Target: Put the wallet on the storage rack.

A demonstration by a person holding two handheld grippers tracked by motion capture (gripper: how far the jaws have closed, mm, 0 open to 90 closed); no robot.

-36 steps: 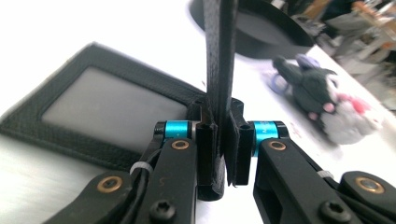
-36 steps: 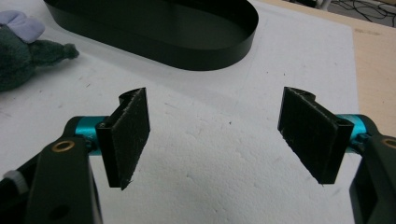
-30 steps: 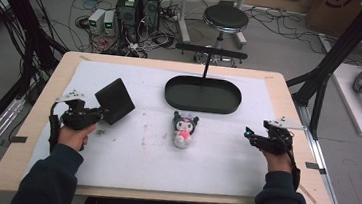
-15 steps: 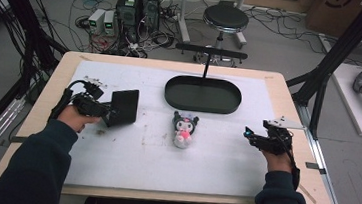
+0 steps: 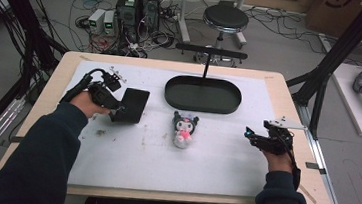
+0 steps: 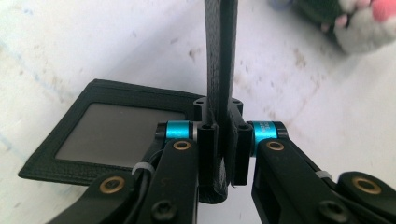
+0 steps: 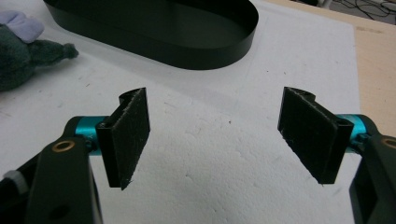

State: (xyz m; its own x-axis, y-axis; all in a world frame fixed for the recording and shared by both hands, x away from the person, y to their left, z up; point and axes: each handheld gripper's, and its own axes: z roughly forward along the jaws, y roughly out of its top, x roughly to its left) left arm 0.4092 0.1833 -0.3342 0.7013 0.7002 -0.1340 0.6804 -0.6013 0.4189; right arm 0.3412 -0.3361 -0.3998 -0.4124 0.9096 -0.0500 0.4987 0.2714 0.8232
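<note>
Left gripper view: wallet [image 6: 219, 70] pinched in hand-held gripper [image 6: 223, 154]

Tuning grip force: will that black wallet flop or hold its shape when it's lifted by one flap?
Likely it hinges: in the left hand-held gripper, one flap of the wallet stands up while the other lies flat. Each flap looks fairly stiff. Its grained surface probably won't slip between the pads.

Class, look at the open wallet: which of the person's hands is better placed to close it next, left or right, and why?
Left, probably. The left gripper is already shut on one flap of the wallet, holding it upright. The right gripper rests open, far across the table, beyond the plush toy.
</note>
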